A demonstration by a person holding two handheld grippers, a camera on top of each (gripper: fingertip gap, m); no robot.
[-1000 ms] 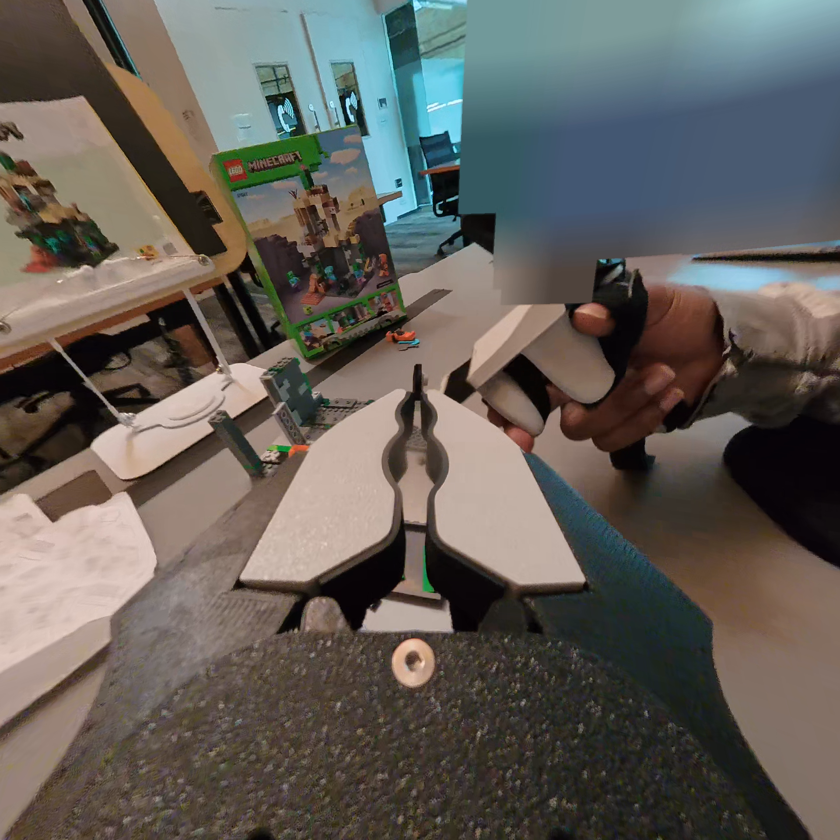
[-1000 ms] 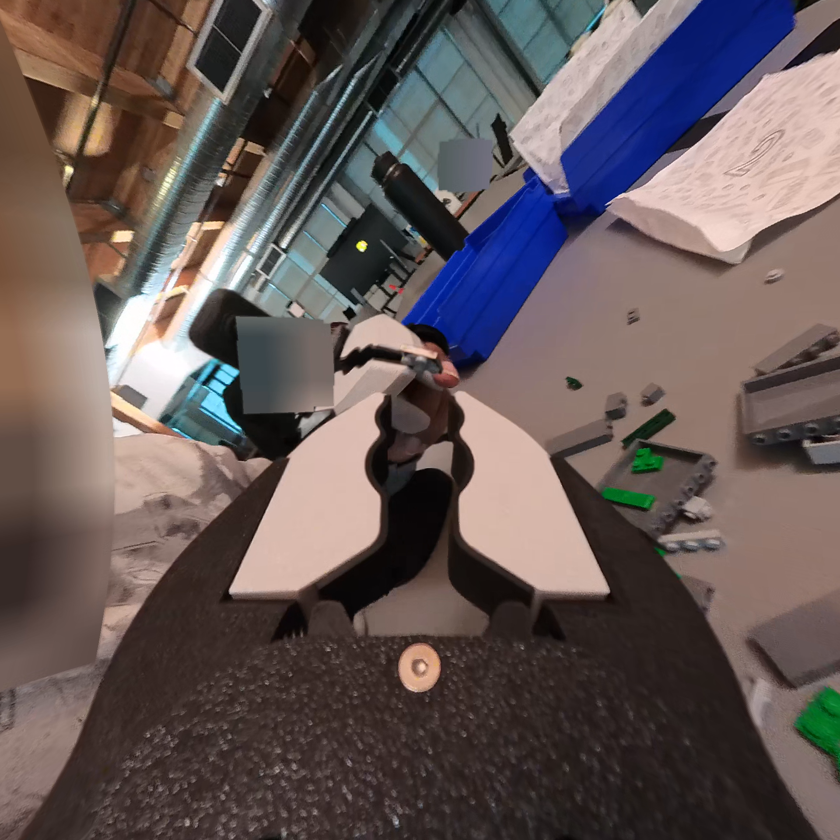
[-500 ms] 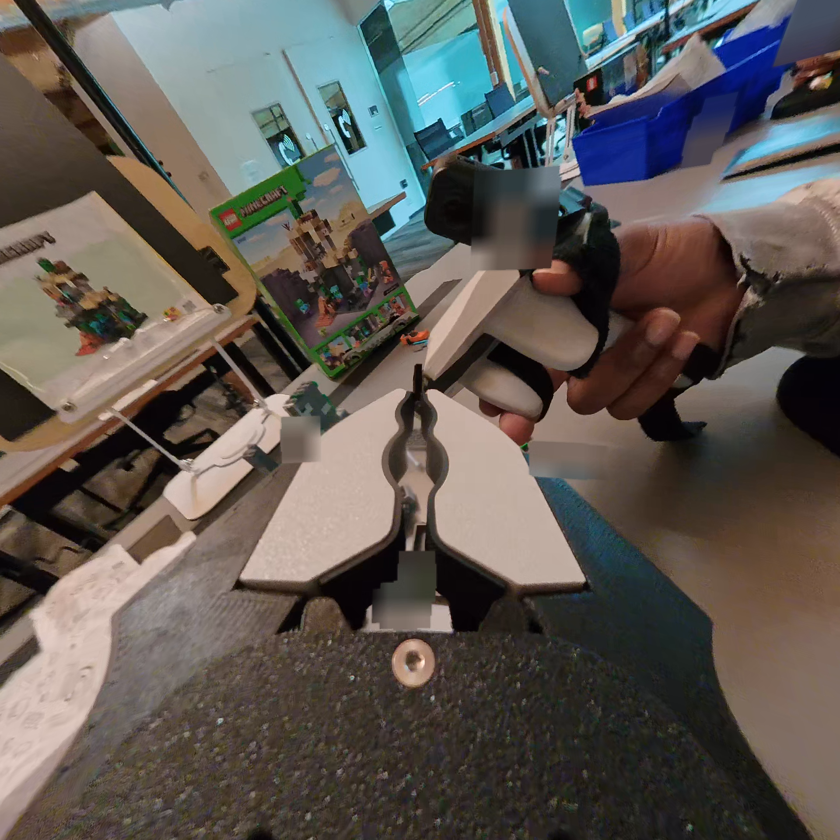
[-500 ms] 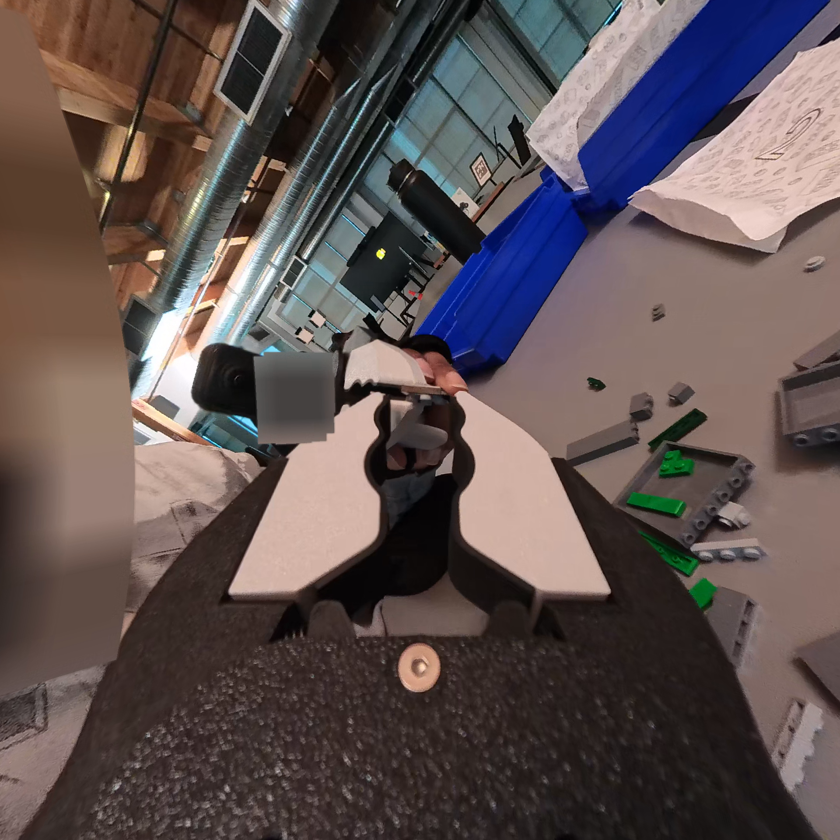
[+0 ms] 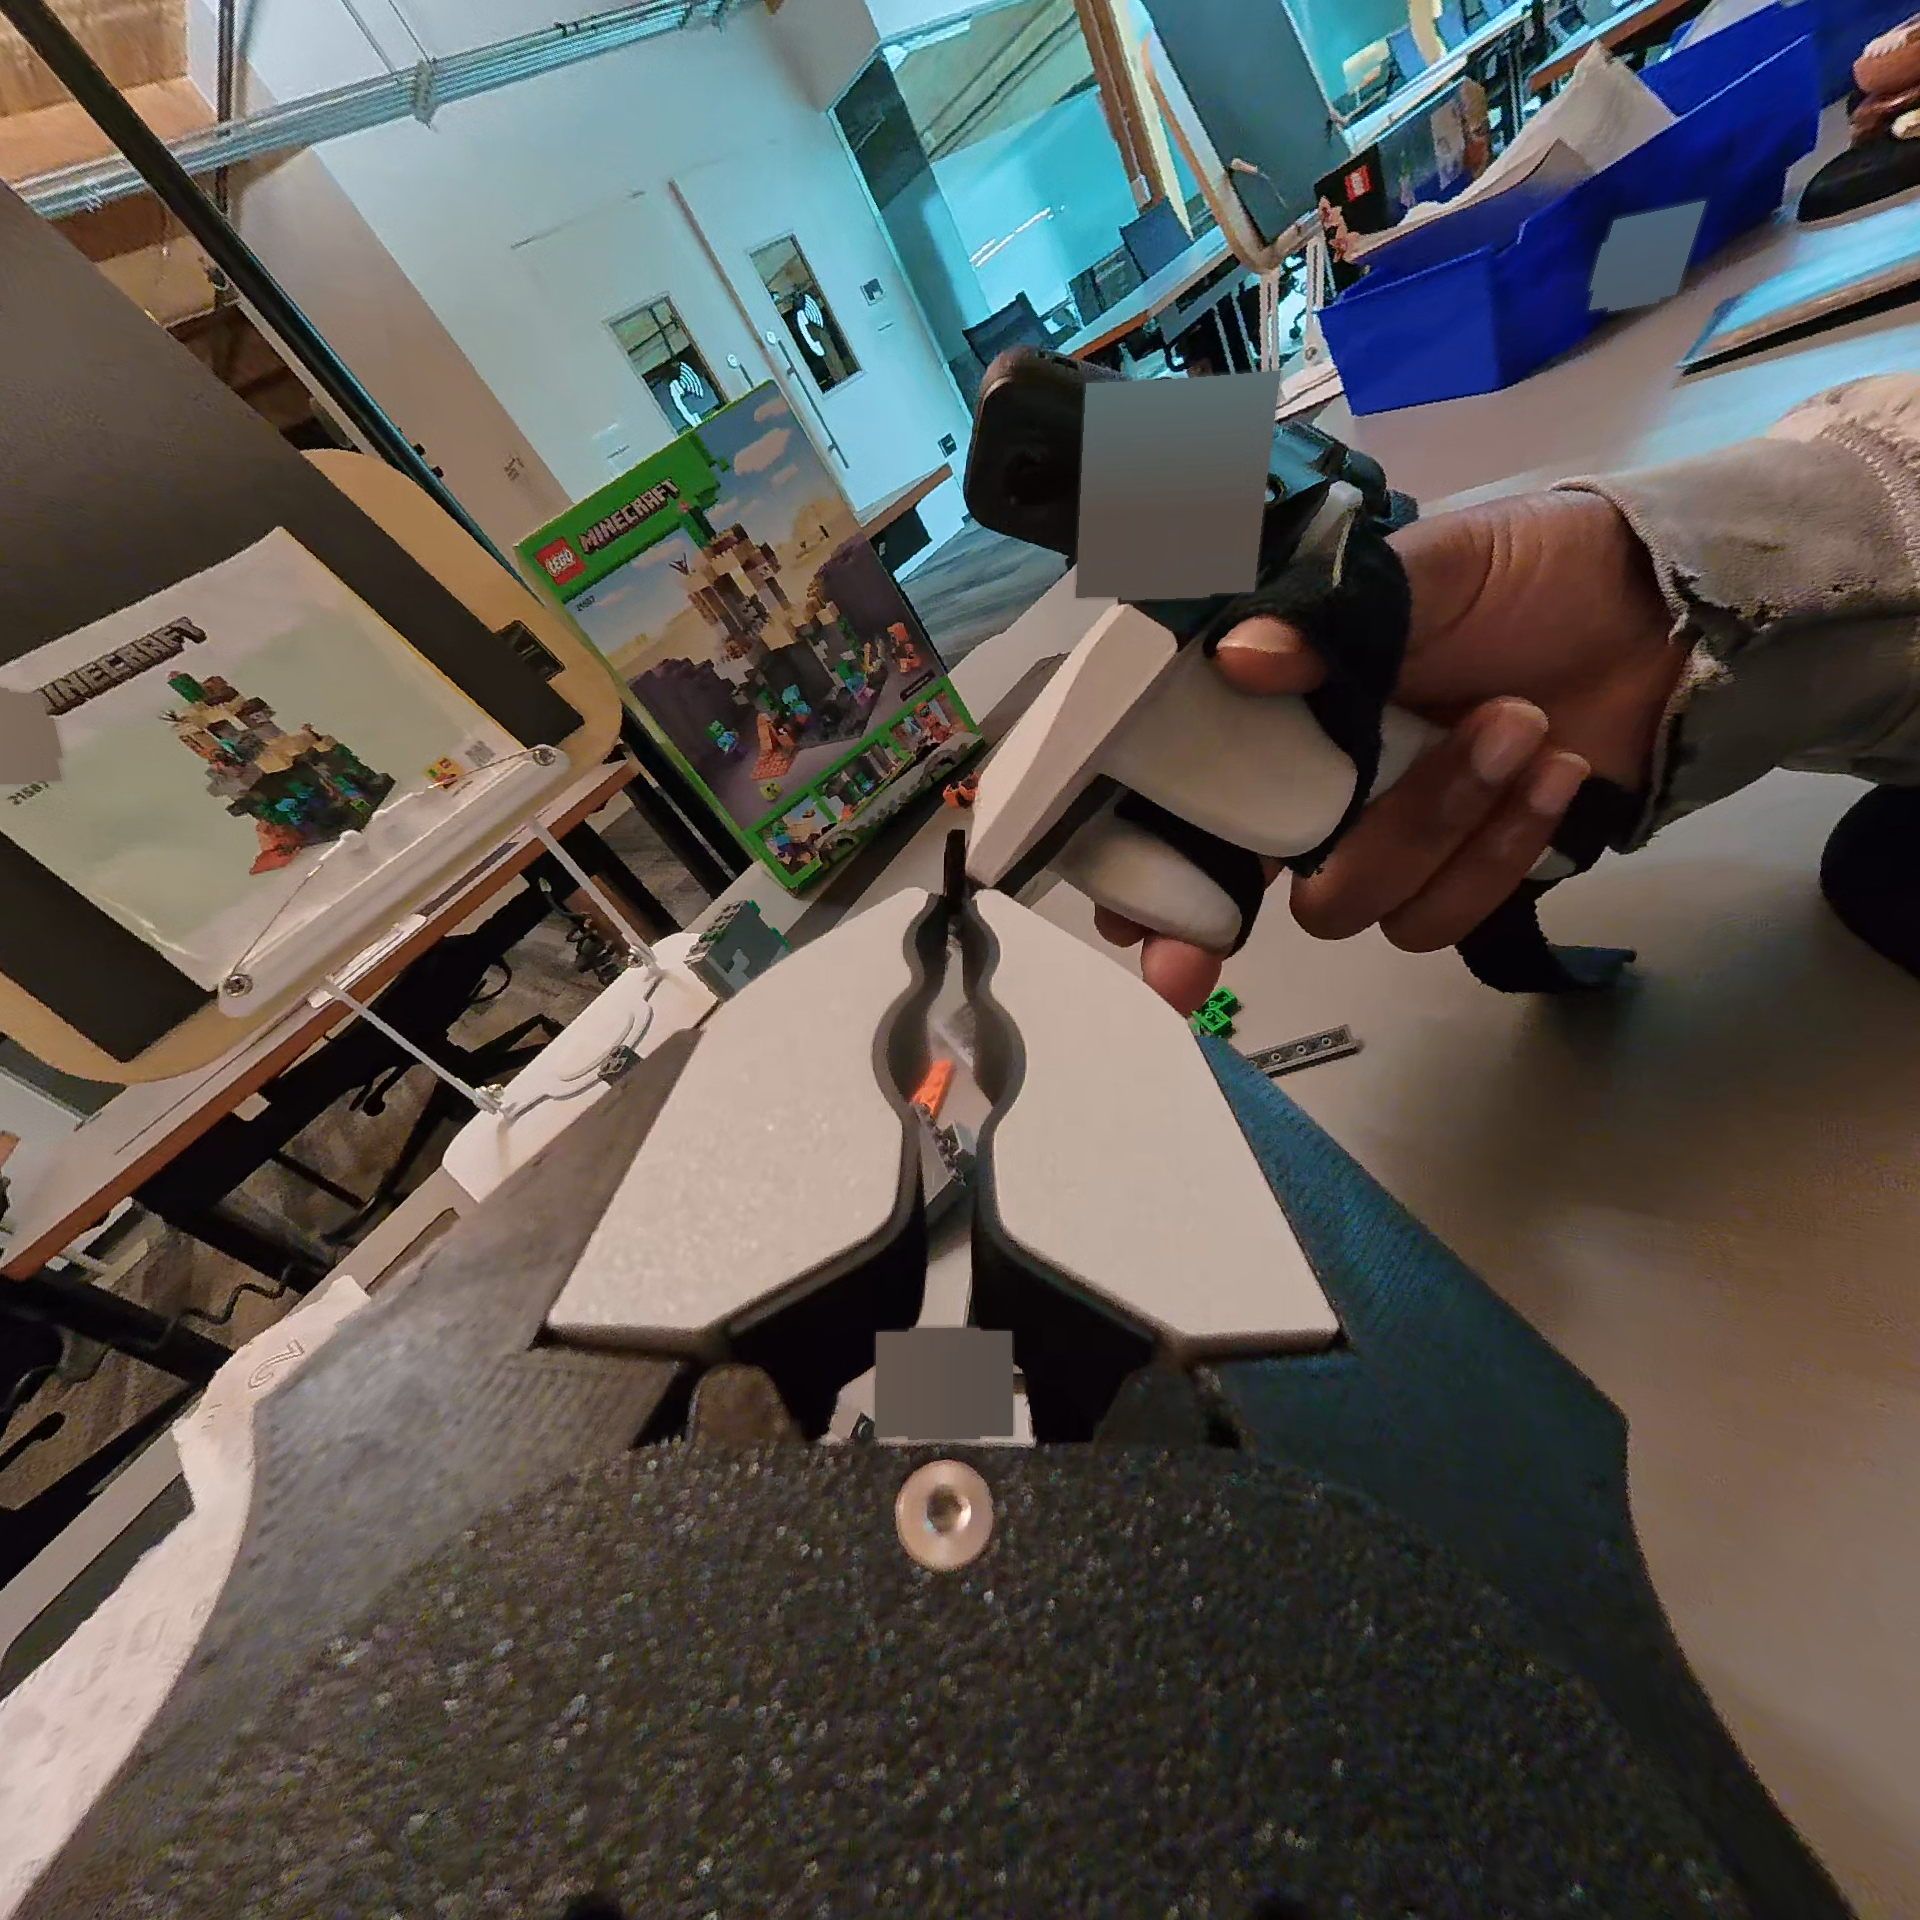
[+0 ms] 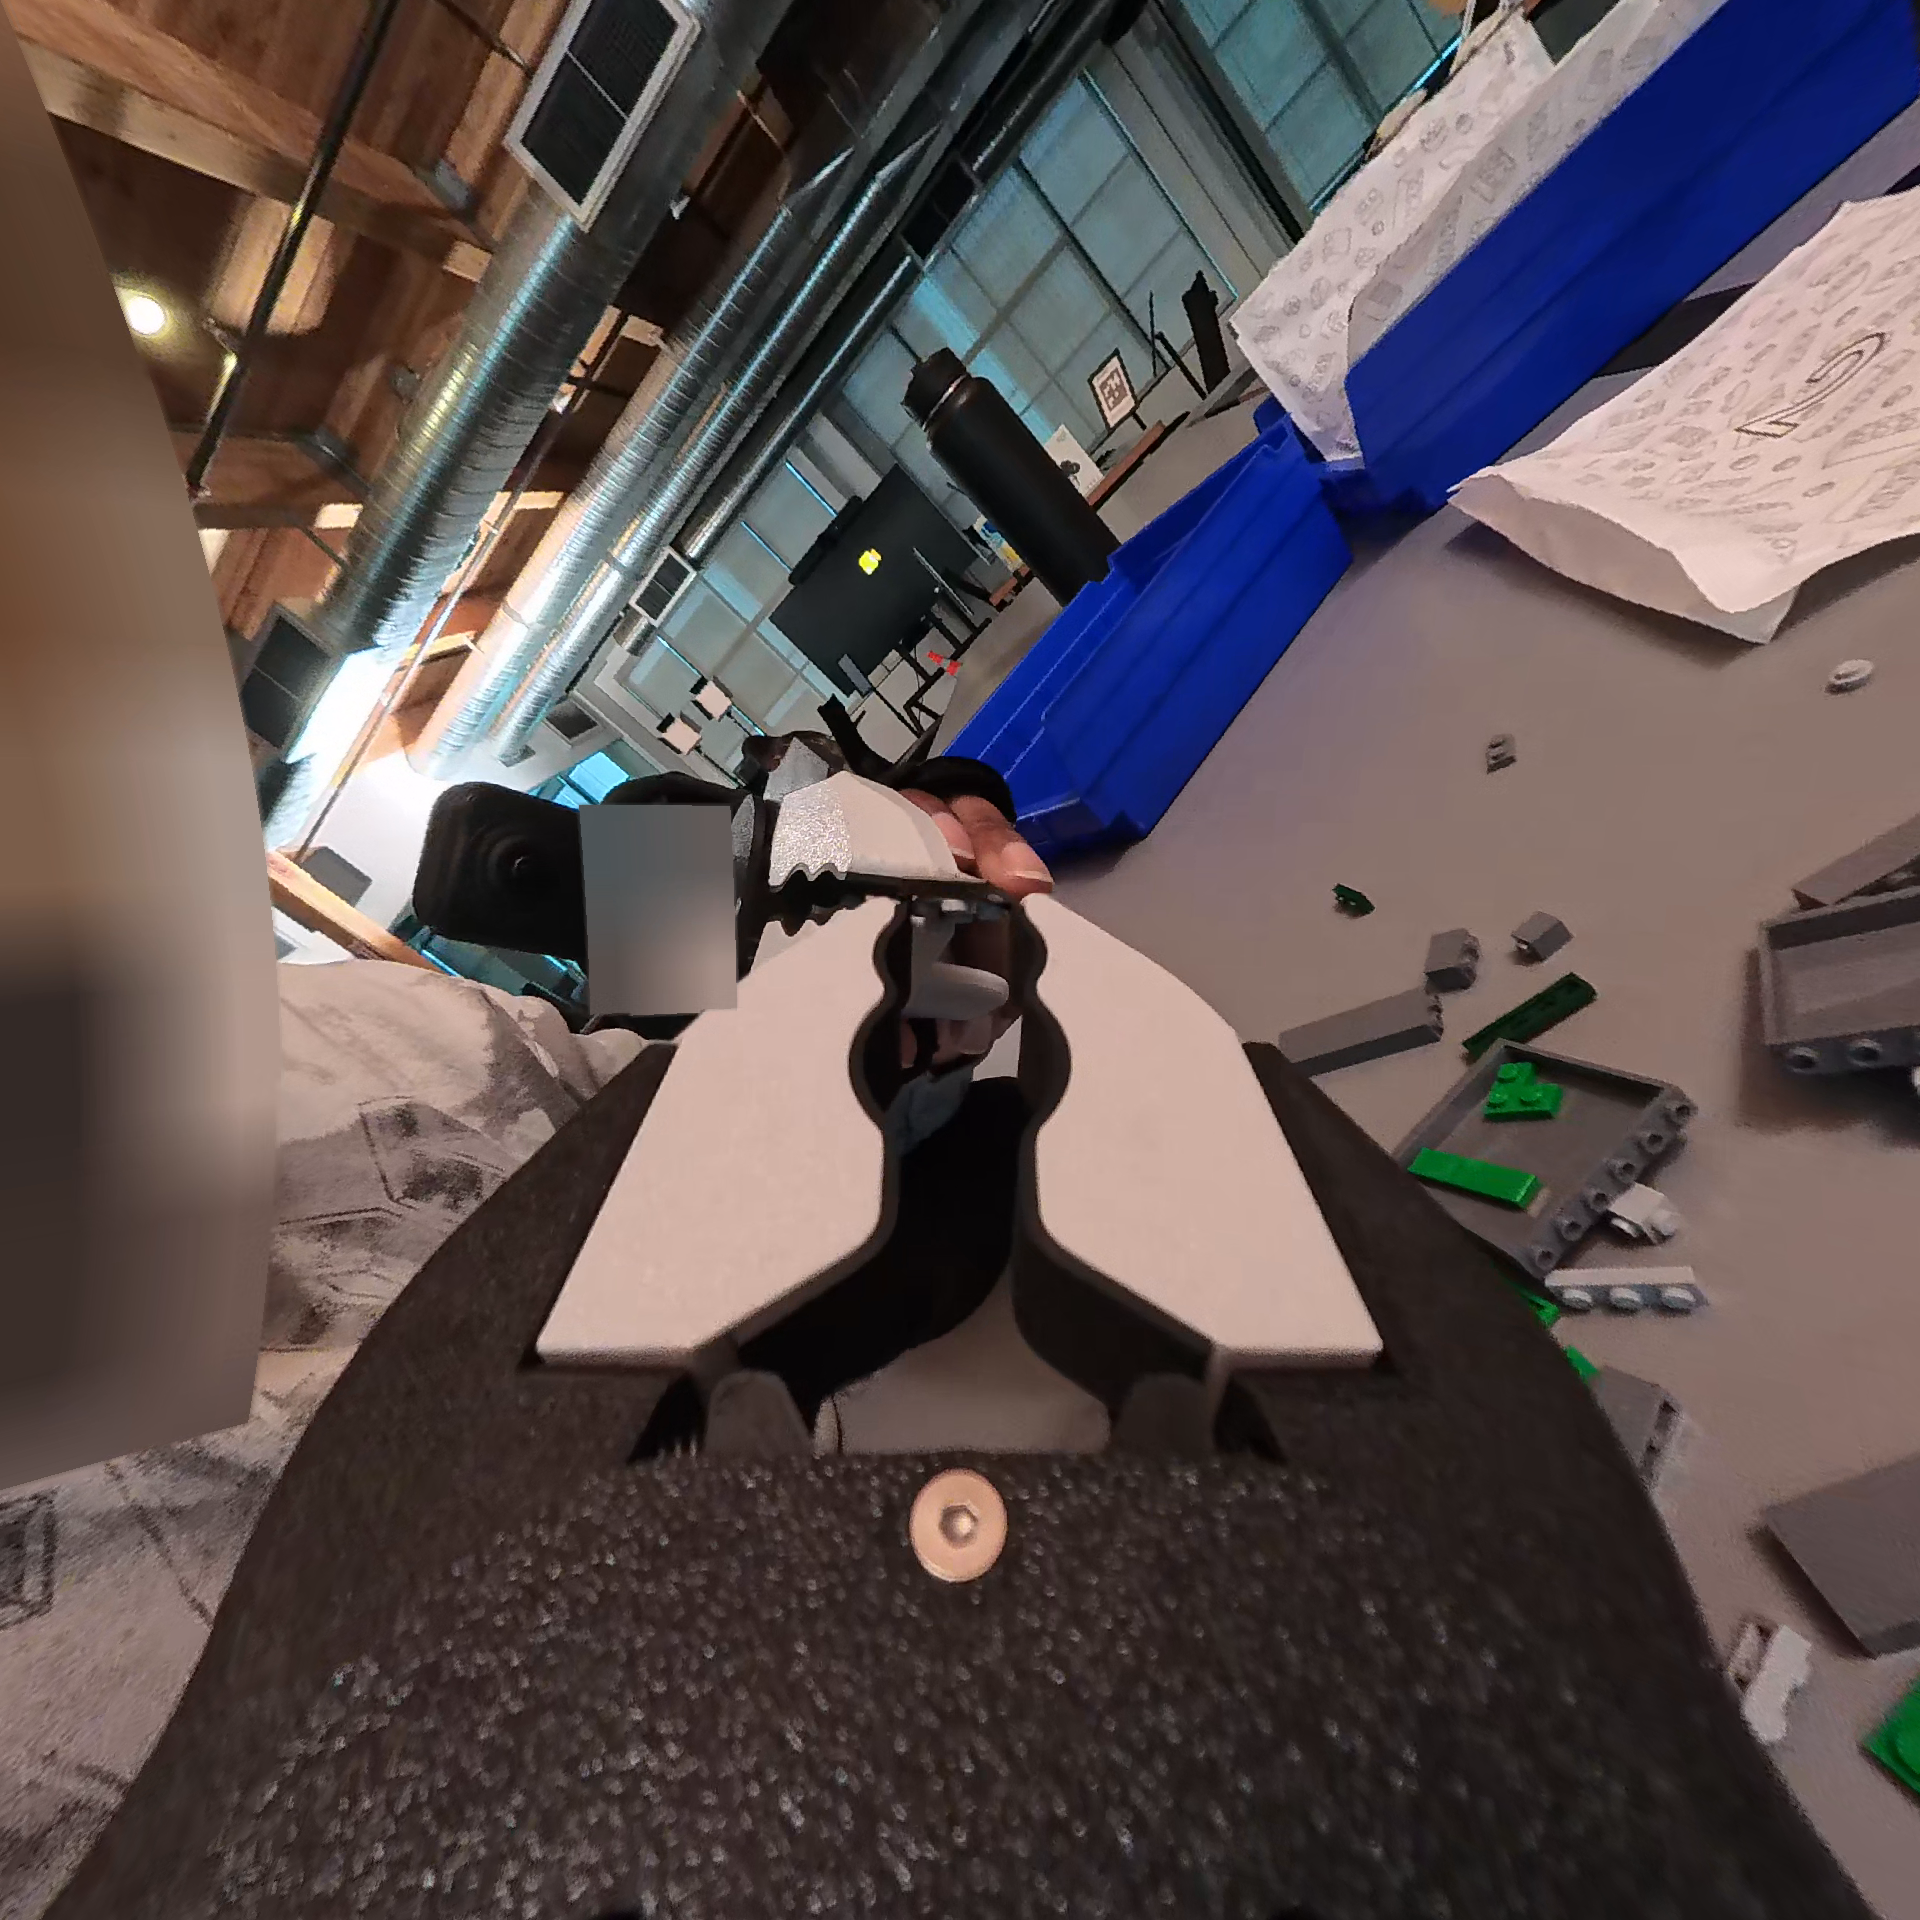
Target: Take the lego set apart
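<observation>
Two sets of tongs meet above the grey worktop (image 6: 1558, 790). Left tongs (image 5: 954, 914) are pressed together on a thin dark lego piece (image 5: 953, 868) poking up between their tips. Right tongs (image 6: 961, 914) stand slightly parted around a small grey studded plate (image 6: 956, 908) held in the other tool's tips; whether they pinch it I cannot tell. Loose grey and green bricks (image 6: 1538, 1153) lie on the worktop, near blue bins (image 6: 1174, 644); the set's box (image 5: 758, 665) stands behind.
</observation>
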